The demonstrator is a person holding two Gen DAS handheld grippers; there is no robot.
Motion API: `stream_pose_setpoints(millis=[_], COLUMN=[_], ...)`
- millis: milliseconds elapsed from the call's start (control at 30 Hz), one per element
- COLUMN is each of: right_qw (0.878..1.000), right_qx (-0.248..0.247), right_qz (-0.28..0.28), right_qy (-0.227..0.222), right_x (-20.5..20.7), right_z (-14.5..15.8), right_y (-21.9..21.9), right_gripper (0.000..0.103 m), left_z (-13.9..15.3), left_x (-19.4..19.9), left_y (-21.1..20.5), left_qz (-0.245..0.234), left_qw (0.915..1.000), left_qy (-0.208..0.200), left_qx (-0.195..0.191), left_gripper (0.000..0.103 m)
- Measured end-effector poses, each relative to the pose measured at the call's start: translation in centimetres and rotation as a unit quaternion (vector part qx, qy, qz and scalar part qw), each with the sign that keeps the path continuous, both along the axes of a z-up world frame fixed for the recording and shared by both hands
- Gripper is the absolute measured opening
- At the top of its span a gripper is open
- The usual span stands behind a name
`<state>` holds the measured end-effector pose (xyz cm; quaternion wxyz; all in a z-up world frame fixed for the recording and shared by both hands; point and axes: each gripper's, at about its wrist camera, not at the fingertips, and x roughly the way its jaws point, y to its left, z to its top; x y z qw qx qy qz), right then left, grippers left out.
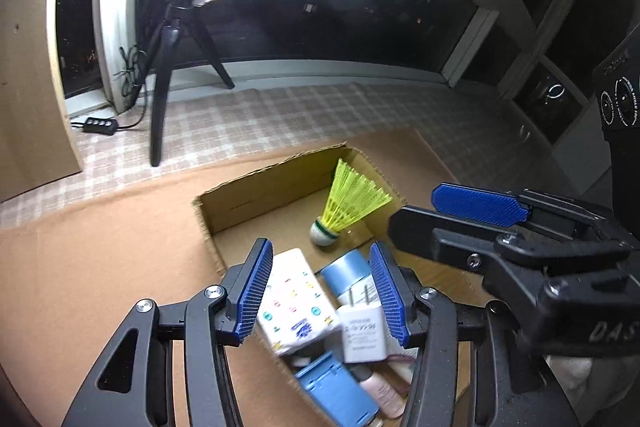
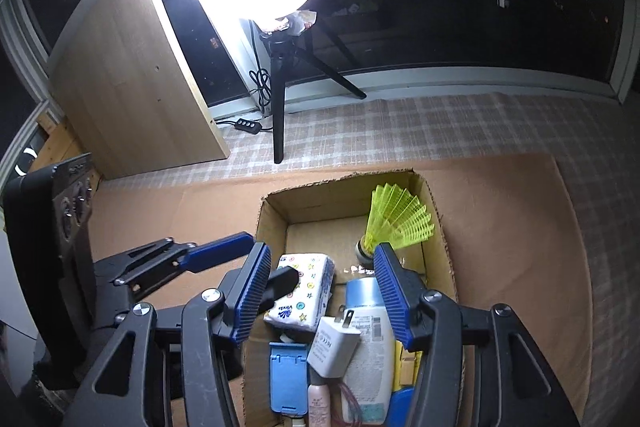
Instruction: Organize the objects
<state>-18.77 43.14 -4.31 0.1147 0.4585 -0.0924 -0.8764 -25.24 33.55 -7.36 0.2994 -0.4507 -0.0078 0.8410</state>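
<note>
Left claw (image 1: 320,291): jaws apart, empty, above the cardboard box (image 1: 256,195).
Right claw (image 2: 320,291): jaws apart, empty.
Box contents: shuttlecock (image 2: 396,223), charger (image 2: 332,347).

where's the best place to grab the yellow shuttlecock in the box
Probably by the skirt, from above. The shuttlecock stands tilted in the far corner of the box, cork down, skirt fanned upward. The cork is low and round beside the box wall; the skirt is the exposed part.

Tissue pack (image 2: 303,291) is showing "Vinda"; right gripper's body (image 1: 608,329) is showing "DAS"; charger (image 2: 334,345) print too small to read.
</note>
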Motion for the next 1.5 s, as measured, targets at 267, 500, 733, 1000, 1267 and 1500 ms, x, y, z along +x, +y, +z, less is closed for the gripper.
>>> stream_pose_setpoints(millis=[267, 500, 733, 1000, 1267, 1500], right_qw=[1.000, 1.000, 0.999, 0.999, 0.997, 0.996], right_qx=[-0.004, -0.002, 0.019, 0.028, 0.055, 0.062], right_qz=[-0.004, -0.010, -0.004, 0.004, 0.006, -0.001], right_qy=[0.004, 0.015, 0.033, 0.037, 0.056, 0.057], right_x=[2.5, 5.8, 10.0, 13.8, 17.0, 18.3], right_z=[0.1, 0.3, 0.4, 0.5, 0.5, 0.0], right_y=[-1.9, -4.2, -8.2, -12.5, -16.1, -17.9], right_gripper=[0.051, 0.057, 0.059, 0.064, 0.064, 0.066], left_z=[1.1, 2.5, 3.6, 4.5, 5.1, 3.9], left_x=[2.3, 5.8, 9.4, 14.0, 17.9, 19.1], left_y=[-3.8, -8.6, -14.6, -21.8, -26.5, -28.6], left_qz=[0.014, 0.027, 0.065, 0.106, 0.152, 0.169], left_qw=[0.9995, 0.9974, 0.9941, 0.9892, 0.9815, 0.9795], left_qy=[0.010, 0.032, 0.043, 0.047, 0.055, 0.042], left_qx=[-0.026, -0.058, -0.075, -0.089, -0.102, -0.102], left_gripper=[0.055, 0.063, 0.068, 0.074, 0.078, 0.078])
